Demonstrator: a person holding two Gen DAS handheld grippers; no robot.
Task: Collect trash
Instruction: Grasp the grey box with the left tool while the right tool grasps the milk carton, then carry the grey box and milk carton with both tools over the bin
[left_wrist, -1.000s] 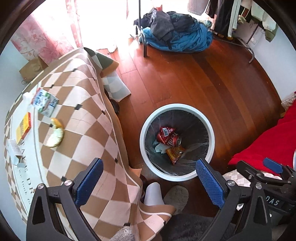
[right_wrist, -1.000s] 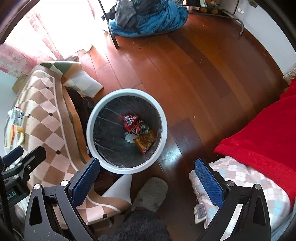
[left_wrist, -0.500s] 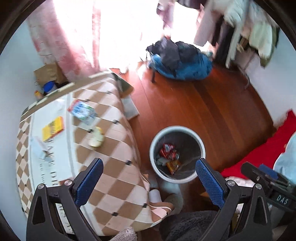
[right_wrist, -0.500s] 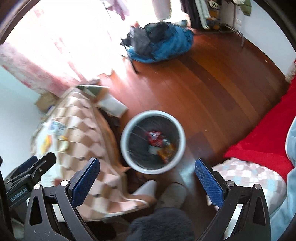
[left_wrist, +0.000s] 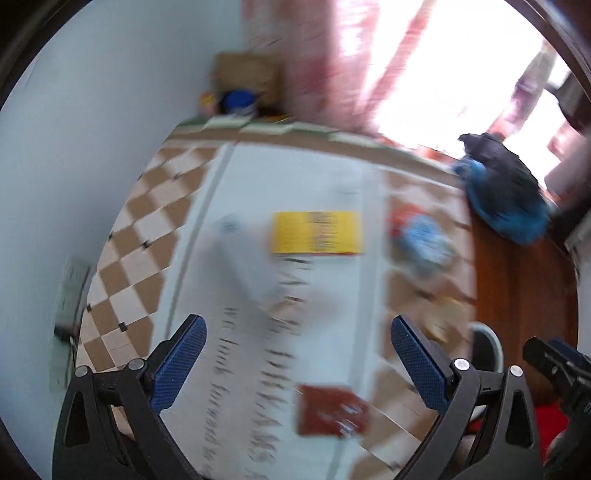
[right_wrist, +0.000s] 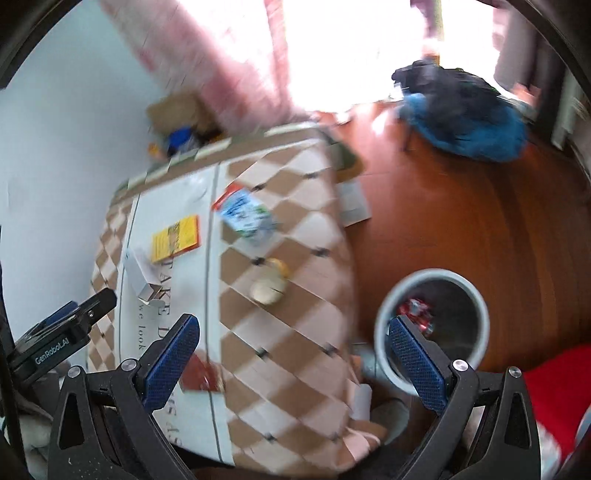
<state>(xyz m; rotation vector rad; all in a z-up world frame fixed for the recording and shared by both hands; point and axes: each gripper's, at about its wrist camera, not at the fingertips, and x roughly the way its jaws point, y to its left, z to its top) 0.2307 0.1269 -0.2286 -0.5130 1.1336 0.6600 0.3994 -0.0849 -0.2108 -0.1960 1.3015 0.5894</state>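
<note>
Left wrist view: left tongs (left_wrist: 293, 354) gape empty above the table (left_wrist: 325, 317); right tongs (right_wrist: 291, 352) likewise spread wide.

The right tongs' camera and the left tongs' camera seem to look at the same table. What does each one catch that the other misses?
Only the right view shows inside the trash bin, with a red can, and the left tongs' body. Only the left view shows the red packet whole, and a grey wall fixture. Both show the checkered tablecloth, yellow packet, blue-and-white carton and blue bundle. Both tongs are open, empty.
</note>
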